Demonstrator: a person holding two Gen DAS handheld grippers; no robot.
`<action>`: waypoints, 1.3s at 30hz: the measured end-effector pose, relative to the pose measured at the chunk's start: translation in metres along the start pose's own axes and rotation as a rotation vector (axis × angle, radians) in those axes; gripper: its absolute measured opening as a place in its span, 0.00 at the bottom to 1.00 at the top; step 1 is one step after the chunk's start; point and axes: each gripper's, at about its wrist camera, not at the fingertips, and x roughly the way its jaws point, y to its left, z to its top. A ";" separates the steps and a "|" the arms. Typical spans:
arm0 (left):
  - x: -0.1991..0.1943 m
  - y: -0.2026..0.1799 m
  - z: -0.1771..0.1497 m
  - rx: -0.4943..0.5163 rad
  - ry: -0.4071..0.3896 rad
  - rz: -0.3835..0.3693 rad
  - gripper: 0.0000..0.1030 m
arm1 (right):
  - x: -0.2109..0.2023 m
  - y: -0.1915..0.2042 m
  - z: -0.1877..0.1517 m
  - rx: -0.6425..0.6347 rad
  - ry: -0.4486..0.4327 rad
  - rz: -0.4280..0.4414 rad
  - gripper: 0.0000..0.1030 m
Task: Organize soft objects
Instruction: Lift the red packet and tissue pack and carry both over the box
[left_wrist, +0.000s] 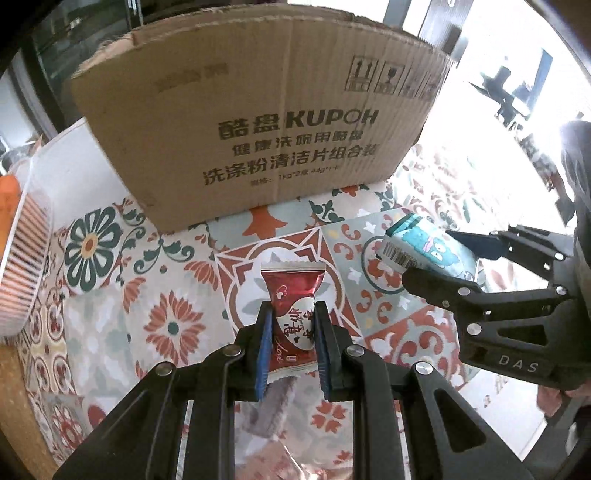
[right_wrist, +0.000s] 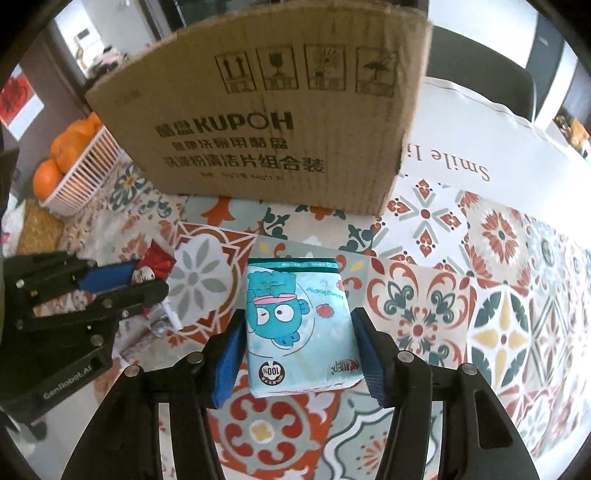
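A: Item one?
B: Red candy packet (left_wrist: 291, 317), pinched tight in the left gripper (left_wrist: 293, 325), above the patterned tablecloth (left_wrist: 110, 317).
A: Item two?
B: Blue tissue pack (right_wrist: 301, 328), clamped between the half-spread pads of the right gripper (right_wrist: 301, 354).
A: Surroundings?
B: Cardboard box (left_wrist: 258, 122) on the far side; basket (right_wrist: 88, 173) of oranges (right_wrist: 46, 179) far left.

Matt corrugated cardboard box (left_wrist: 258, 122); glossy foil sachet (left_wrist: 293, 314); tissue pack (right_wrist: 299, 325) seemingly smooth plastic.
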 end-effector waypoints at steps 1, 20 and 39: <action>-0.003 0.000 -0.003 -0.010 -0.007 -0.001 0.21 | -0.002 0.001 -0.002 0.003 -0.009 -0.002 0.55; -0.125 -0.003 -0.009 -0.113 -0.248 0.022 0.21 | -0.092 0.024 0.001 0.045 -0.246 -0.020 0.55; -0.202 -0.003 0.029 -0.102 -0.449 0.017 0.21 | -0.159 0.039 0.035 0.041 -0.438 0.020 0.55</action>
